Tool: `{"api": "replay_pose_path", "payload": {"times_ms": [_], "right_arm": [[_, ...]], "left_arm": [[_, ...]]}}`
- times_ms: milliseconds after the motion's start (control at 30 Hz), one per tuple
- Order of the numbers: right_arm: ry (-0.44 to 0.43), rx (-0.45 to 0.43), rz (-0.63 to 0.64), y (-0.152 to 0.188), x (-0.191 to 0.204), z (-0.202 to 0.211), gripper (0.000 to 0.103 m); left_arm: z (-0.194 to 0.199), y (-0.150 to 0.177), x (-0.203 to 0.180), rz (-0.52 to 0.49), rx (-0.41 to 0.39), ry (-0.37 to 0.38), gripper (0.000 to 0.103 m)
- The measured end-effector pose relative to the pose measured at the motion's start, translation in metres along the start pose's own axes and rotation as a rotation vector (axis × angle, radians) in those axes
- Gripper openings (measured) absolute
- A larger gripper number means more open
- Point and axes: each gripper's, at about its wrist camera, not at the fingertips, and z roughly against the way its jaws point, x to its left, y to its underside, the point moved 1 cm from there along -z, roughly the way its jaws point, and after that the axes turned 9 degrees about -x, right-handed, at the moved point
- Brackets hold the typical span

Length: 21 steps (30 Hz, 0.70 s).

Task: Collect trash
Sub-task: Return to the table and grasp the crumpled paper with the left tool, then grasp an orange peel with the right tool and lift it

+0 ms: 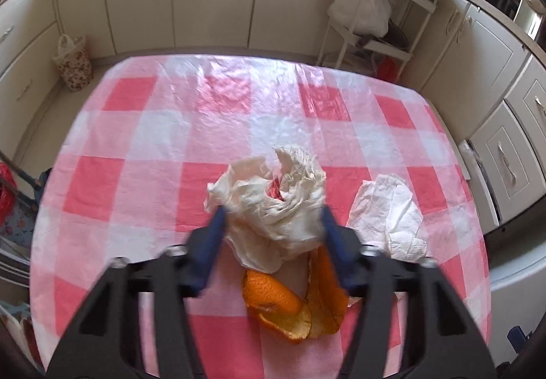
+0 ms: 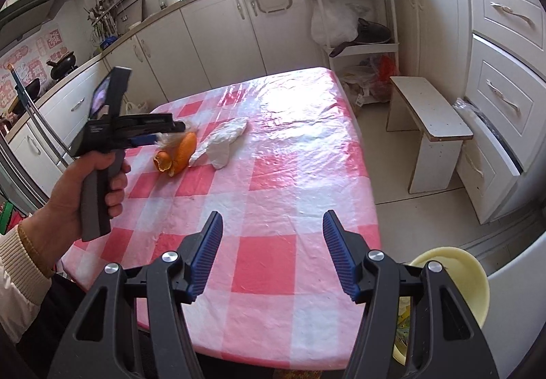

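Observation:
In the left wrist view my left gripper [image 1: 273,218] is shut on a crumpled cream tissue wad [image 1: 273,205], its blue fingers pressing both sides. Orange peel [image 1: 293,300] lies on the table just below the wad. A flat white tissue [image 1: 389,211] lies to the right. In the right wrist view my right gripper [image 2: 273,225] is open and empty above the table's near edge. The left gripper [image 2: 150,136] shows there at the left, held in a hand, next to the orange peel [image 2: 181,153] and the white tissue [image 2: 221,140].
The table has a pink and white checked cloth [image 2: 273,181] under clear plastic. A yellow bin [image 2: 454,280] sits at the table's near right corner. A white stool [image 2: 426,119] and a white shelf rack [image 2: 361,37] stand on the right. Kitchen cabinets line the walls.

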Motion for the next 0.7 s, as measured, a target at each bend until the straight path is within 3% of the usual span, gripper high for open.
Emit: {"api": "replay_pose_path", "payload": {"times_ms": [67,100,267,433,567,700], "right_arm": [[-0.013,0.004,0.009,-0.003,0.006,-0.005,0.059],[-0.022,0.006,0.017,-0.005,0.01,-0.008,0.059],[-0.09,0.019,0.072,-0.016,0.038,-0.025,0.059],[-0.192,0.046,0.171,-0.027,0.08,-0.046,0.059],[-0.254,0.078,0.259,-0.032,0.118,-0.07,0.059],[-0.29,0.107,0.351,-0.034,0.155,-0.098,0.059]], "left_arm": [[0.004,-0.003,0.007,0.019,-0.008,0.025,0.019],[0.007,-0.004,0.01,0.028,-0.009,0.031,0.018],[0.026,-0.009,0.038,0.001,0.005,0.013,0.016],[0.075,-0.008,0.064,-0.061,0.014,0.006,0.016],[0.11,0.002,0.085,-0.021,-0.012,0.024,0.017],[0.111,0.017,0.103,0.057,-0.006,0.055,0.017]]}}
